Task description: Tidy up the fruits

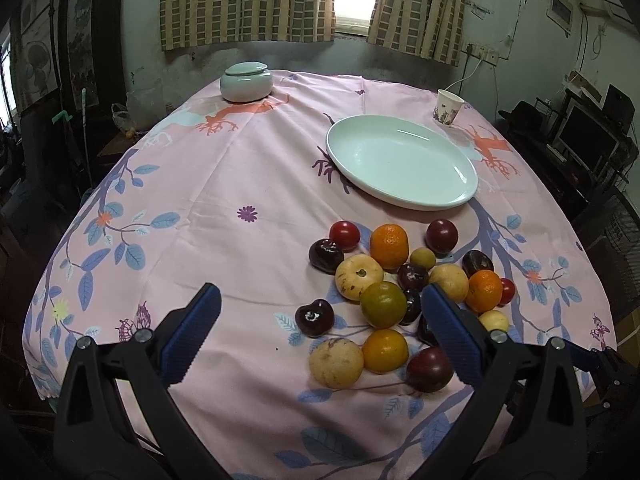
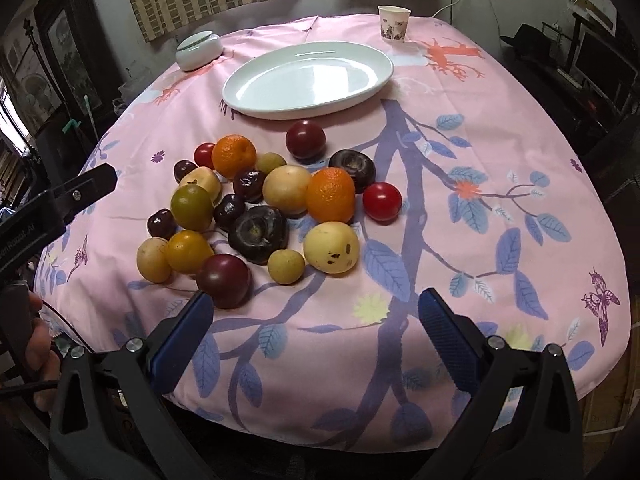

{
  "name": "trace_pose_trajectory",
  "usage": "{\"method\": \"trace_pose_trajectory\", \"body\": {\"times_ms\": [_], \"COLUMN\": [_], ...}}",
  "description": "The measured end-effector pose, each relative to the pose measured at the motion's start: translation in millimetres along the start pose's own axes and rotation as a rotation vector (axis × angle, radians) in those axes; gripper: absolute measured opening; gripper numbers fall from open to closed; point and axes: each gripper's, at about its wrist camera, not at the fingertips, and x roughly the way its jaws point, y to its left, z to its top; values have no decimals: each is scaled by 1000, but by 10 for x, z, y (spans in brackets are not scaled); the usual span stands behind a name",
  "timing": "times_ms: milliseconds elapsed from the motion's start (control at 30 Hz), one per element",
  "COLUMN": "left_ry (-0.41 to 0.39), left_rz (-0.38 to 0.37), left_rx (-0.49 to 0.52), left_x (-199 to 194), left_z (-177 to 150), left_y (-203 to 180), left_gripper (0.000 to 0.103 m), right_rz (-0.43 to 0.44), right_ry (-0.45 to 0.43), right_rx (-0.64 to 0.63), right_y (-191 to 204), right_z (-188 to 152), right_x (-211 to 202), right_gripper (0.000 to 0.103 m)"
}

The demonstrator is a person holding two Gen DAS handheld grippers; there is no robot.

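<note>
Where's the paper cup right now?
The paper cup stands upright at the far edge of the table, just beyond the white oval plate and toward the right in both views, well away from the fruit pile.

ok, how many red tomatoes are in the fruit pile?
2. The far tomato sits at the pile's back left, beside the left orange. The near tomato is on the pile's right edge, beside the right orange. Others could be hidden behind bigger fruit.

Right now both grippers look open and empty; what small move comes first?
Probably ease the right gripper forward onto the dark red plum at the pile's near edge. It lies closest to the open jaws, and the white oval plate is still empty.
</note>
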Motion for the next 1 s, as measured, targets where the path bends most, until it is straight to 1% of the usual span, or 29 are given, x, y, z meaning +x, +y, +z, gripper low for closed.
{"method": "trace_pose_trajectory", "body": {"times_ms": [33, 100, 167, 300, 433, 533, 633, 767, 1000], "left_ry": [5, 22, 34, 22, 27, 23, 7, -2, -3], "left_rz": [-1, -9, -21, -43, -36, -22, -13, -11, -11], "left_rx": [1, 4, 6, 16, 18, 38, 71, 92, 92], "left_x": [2, 8, 6, -35, -18, -11, -36, -57, -59], "left_z": [1, -4, -12, -21, -23, -27, -29, -30, -33], "left_y": [-2, -11, -28, -69, -89, -122, -181, -220, -233], "left_gripper": [101, 101, 101, 101, 101, 101, 101, 101, 101], "right_rz": [-11, -66, -88, -75, -1, -32, -64, -66, -72], "right_ry": [-14, -61, -80, -72, -62, -104, -125, -130, -138], "right_rx": [-3, -19, -22, -16, 7, -8, -21, -21, -22], "right_y": [-9, -10, -18, -42, -48, -18, -1, -7, -19], "right_z": [0, 7, 32, 38, 21, 30, 46, 59, 104], "right_x": [-10, -63, -90, -44, -22, -102, -140, -145, -170], "right_gripper": [102, 102, 102, 102, 102, 102, 102, 102, 102]}}
